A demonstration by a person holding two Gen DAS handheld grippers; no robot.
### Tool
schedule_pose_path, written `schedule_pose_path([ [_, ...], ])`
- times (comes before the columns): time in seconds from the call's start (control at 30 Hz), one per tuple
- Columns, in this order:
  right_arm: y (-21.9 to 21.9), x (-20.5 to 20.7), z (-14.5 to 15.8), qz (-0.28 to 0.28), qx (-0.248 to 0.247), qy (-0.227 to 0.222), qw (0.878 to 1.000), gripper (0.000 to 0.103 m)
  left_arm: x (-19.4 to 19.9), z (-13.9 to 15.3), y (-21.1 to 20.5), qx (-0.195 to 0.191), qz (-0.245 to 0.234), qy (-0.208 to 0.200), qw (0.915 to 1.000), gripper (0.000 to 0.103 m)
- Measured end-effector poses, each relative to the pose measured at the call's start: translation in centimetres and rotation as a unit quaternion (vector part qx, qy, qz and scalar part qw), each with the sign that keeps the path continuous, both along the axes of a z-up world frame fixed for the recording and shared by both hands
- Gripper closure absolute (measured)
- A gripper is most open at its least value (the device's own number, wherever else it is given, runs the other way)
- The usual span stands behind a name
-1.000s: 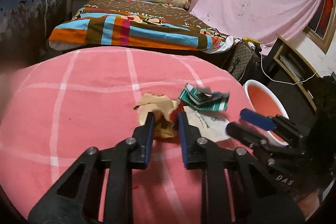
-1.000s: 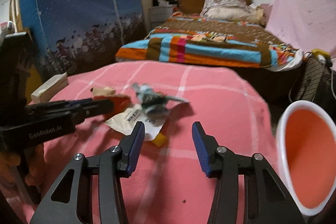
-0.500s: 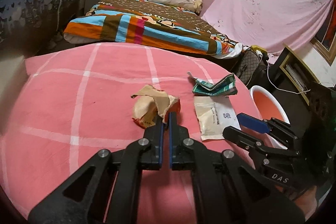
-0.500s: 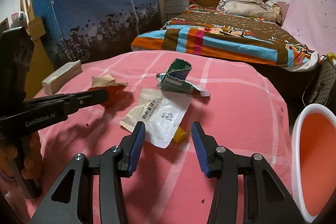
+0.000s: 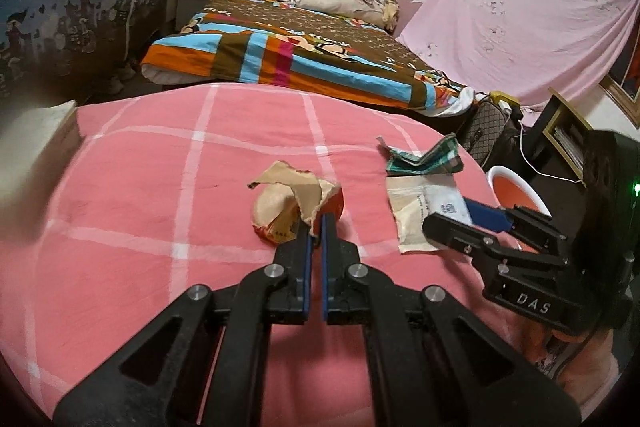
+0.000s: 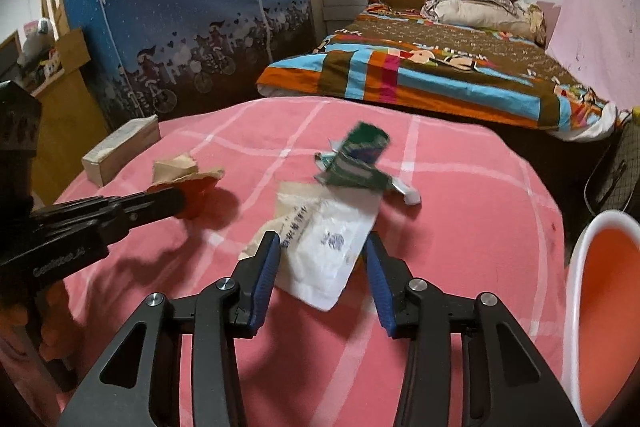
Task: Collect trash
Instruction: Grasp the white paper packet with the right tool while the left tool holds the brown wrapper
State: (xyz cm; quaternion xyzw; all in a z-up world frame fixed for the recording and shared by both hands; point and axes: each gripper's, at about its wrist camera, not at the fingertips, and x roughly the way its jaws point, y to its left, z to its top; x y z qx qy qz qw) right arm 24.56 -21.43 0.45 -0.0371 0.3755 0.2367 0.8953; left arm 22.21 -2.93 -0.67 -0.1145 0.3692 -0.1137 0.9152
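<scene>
A crumpled brown and orange paper wrapper [image 5: 280, 203] lies on the pink checked tablecloth [image 5: 160, 187]. My left gripper [image 5: 316, 227] is shut on its torn near edge. To its right lie a flat white packet [image 5: 416, 203] and, beyond it, a folded green wrapper [image 5: 424, 159]. In the right wrist view my right gripper [image 6: 320, 241] straddles the near end of the white packet [image 6: 324, 247]. Its jaws are opening and the pads stand clear of the packet's sides. The green wrapper [image 6: 356, 159] looks blurred. The left gripper [image 6: 176, 201] holds the paper wrapper [image 6: 176, 167] at the left.
An orange bin with a white rim [image 6: 576, 267] stands off the table's right edge. A pale box [image 6: 120, 151] sits at the table's far left corner. A bed with a striped blanket [image 5: 300, 59] lies beyond the table, and a pink sheet [image 5: 520, 35] hangs at the right.
The left gripper went from open around the paper wrapper to shut on it. The right gripper moved forward until the white packet lay between its fingers. The green wrapper shifted.
</scene>
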Motion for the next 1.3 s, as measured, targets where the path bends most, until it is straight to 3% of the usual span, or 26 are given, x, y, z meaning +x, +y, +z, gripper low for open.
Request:
schedule_pose_path([
  [0.1,0.3,0.2,0.2,0.002,0.007,0.001,1.0,0.048,-0.3,-0.1,0.8,-0.001,0.008,0.001,1.0,0.103],
  [0.3,2.1,0.6,-0.6,-0.008,-0.039,-0.003,0.999,0.037,-0.4,-0.3,1.9,-0.015,0.012,0.004,0.9998,0.103],
  [0.43,2.5,0.9,-1.6,-0.004,-0.056,0.007,0.998,0.037,-0.4,-0.5,2.0,-0.021,0.011,0.005,0.9997,0.103],
  [0.63,3.1,0.1,-1.4,-0.008,-0.078,-0.015,0.997,0.047,-0.4,-0.5,2.0,-0.024,0.011,0.005,0.9996,0.103],
  [0.77,3.4,-0.8,-0.9,-0.013,-0.08,-0.049,0.995,0.067,-0.4,-0.6,1.9,-0.021,0.012,0.004,0.9997,0.103],
  [0.87,3.4,-1.2,-0.5,-0.007,-0.071,-0.064,0.995,0.067,-0.5,-0.6,1.8,-0.017,0.011,0.003,0.9998,0.103],
  [1.3,3.1,-1.2,-0.4,0.02,-0.036,-0.05,0.998,0.067,-0.9,-0.4,1.5,-0.01,0.008,-0.002,0.9999,0.103],
])
